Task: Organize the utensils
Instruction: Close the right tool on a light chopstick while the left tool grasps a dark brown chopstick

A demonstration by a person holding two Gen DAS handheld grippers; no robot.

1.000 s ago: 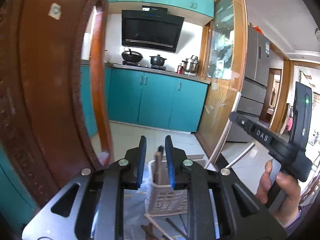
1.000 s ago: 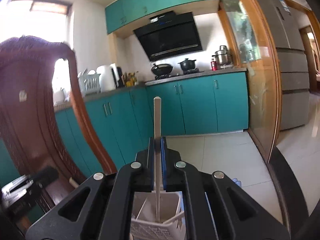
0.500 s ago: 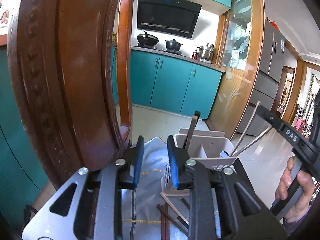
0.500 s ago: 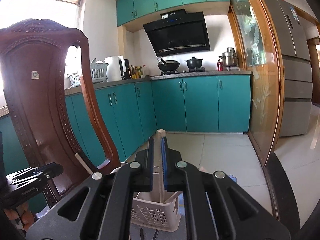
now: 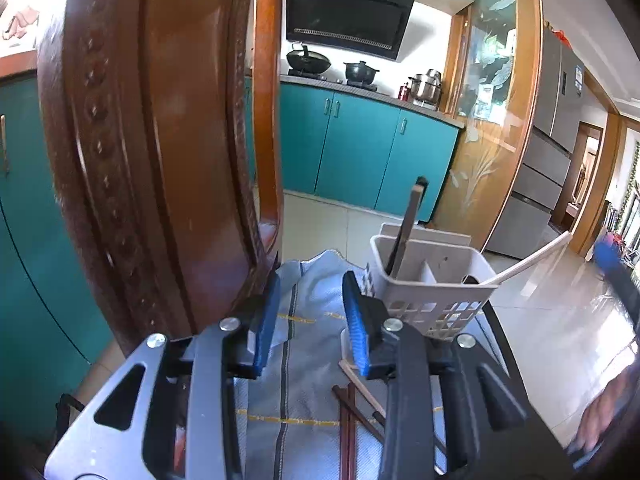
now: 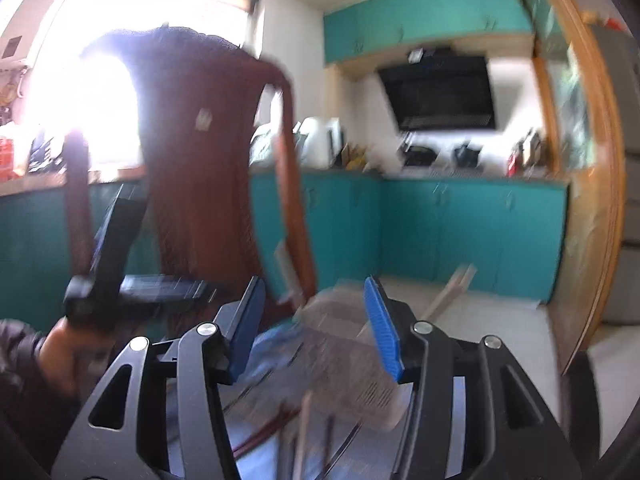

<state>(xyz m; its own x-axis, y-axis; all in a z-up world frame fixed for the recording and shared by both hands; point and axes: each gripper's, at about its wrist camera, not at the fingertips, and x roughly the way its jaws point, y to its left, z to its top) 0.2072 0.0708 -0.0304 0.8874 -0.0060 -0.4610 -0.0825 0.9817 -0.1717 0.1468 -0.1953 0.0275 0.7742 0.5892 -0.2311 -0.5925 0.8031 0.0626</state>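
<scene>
Left-wrist view: a white slotted utensil caddy stands on a pale blue cloth that covers the bench. The caddy holds 1 dark chopstick, nearly upright in its rear left compartment, and 1 pale chopstick, leaning out over the right rim. Loose chopsticks, dark and pale, lie on the cloth just in front of the caddy. The left tongs stand released, their blue pads apart with only cloth between them; they have just been opening. The caddy lies just right of the right pad, and the loose chopsticks lie below and right of the pads. A carved wooden chair back fills the left. Small print on the range hood is too small to read, as are the stickers on the refrigerator.

Right-wrist view (motion-blurred): the right tongs stand released and have just been opening, pads apart. The caddy shows in the gap beyond them, untouched. At left a hand holds the other tool's handle. No writing is legible.
</scene>
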